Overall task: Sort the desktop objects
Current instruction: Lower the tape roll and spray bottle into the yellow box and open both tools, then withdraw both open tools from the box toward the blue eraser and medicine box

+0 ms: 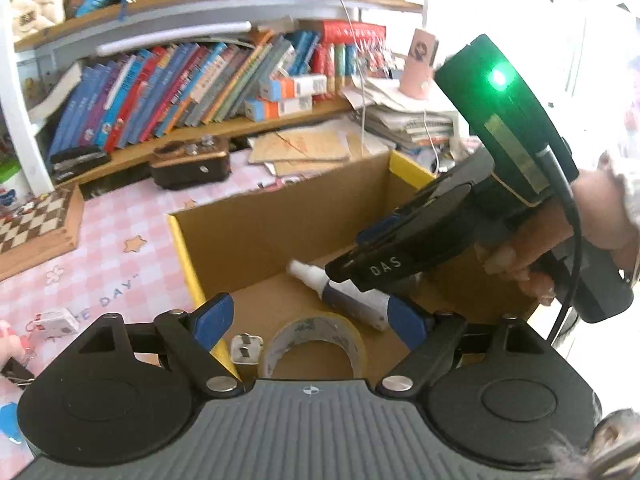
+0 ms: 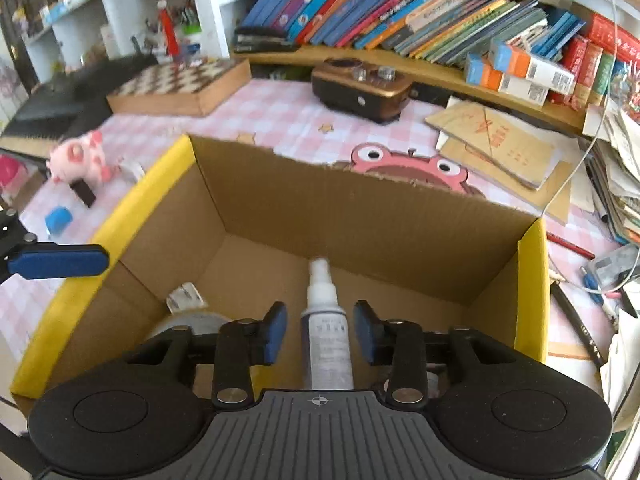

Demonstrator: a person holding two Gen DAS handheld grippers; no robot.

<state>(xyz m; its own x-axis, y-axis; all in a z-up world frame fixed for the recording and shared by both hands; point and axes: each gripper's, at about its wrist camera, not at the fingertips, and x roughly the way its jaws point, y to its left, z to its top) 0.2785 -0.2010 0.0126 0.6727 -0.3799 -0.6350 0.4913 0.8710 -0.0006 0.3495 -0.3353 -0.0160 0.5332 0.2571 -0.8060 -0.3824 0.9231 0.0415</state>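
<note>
An open cardboard box [image 2: 360, 208] with yellow-taped edges stands on the pink checked desk. A white spray bottle [image 2: 326, 332] lies on its floor, also seen in the left wrist view [image 1: 348, 292]. My right gripper [image 2: 320, 332] is open inside the box, its blue pads apart on either side of the bottle without touching it. A tape roll [image 1: 314, 346] and a white plug [image 1: 246, 348] lie beside the bottle. My left gripper [image 1: 310, 322] is open and empty over the box's left edge, above the tape roll.
A pink plush toy [image 2: 80, 158], a blue eraser [image 2: 58, 218] and a small white item [image 1: 56, 322] lie on the desk left of the box. A chessboard box [image 2: 180, 84], a brown device [image 2: 360, 88], notebooks [image 2: 500, 144] and book shelves stand behind.
</note>
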